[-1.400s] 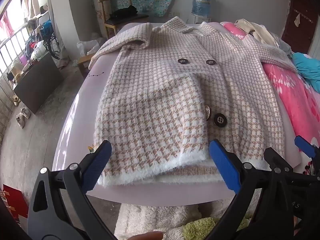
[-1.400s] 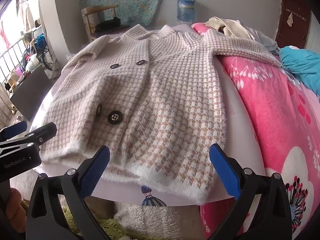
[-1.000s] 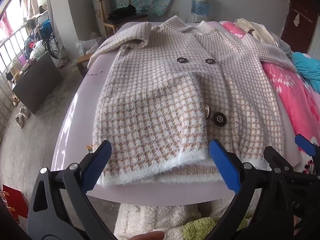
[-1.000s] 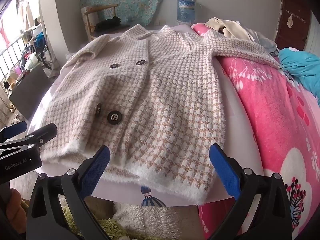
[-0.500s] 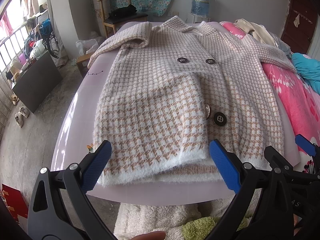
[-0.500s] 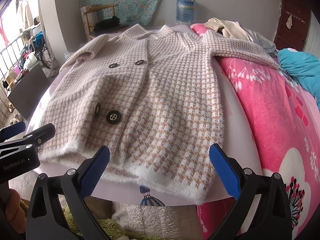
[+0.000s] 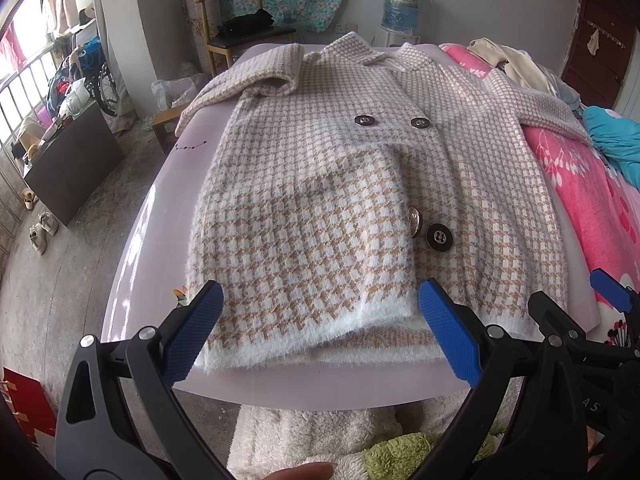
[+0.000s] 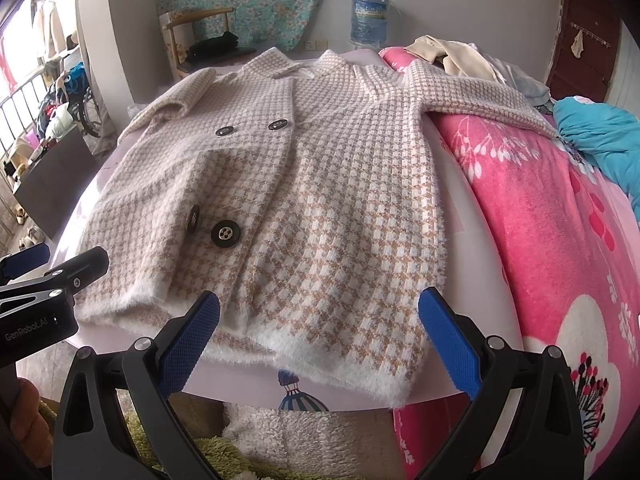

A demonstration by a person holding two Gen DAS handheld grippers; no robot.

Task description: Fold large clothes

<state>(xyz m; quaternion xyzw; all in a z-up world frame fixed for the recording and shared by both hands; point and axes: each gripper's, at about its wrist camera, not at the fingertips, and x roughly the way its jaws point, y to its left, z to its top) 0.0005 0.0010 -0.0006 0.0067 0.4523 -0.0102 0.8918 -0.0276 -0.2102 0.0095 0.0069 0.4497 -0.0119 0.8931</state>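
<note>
One houndstooth coat [image 7: 320, 184] with four dark buttons lies flat on the bed just ahead of two grippers, left gripper [image 7: 318, 332] and right gripper [image 8: 320, 332], both spread wide, holding nothing.

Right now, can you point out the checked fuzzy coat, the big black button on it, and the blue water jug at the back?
Checked fuzzy coat [image 7: 304, 216], left wrist view: its front panel.
Big black button [image 8: 225, 234], right wrist view: its centre.
Blue water jug [image 8: 369, 18], right wrist view: its body.
</note>
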